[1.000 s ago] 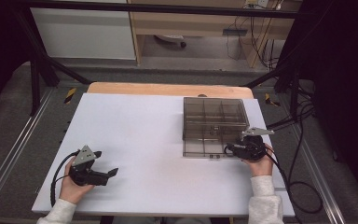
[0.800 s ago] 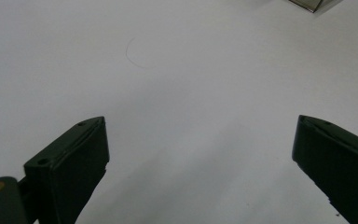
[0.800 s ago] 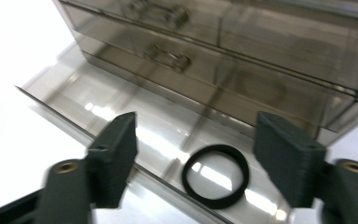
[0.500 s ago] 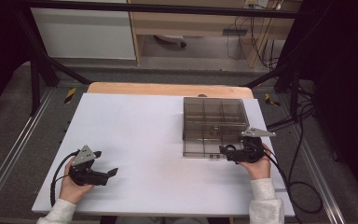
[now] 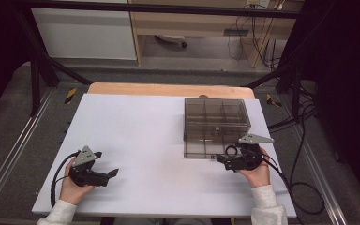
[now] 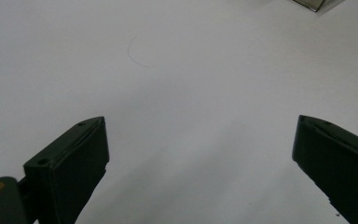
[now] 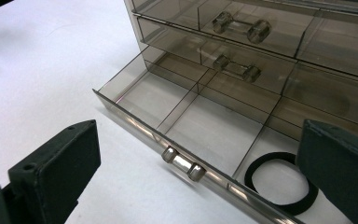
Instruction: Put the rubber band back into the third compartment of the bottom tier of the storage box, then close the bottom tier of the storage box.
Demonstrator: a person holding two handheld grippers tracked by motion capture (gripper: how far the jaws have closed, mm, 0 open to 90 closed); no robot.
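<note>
White table (image 5: 136,136), open drawer (image 7: 200,135) w/ black ring (image 7: 276,183) just ahead of right claw (image 7: 200,186), prob. apart

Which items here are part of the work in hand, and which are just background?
In use:
- smoky drawer box
- its pulled-out bottom drawer
- black ring in that drawer
- right gripper, jaws open, just opened, nothing between them

Just lying about:
- left gripper, open over bare white table
- floor cables
</note>
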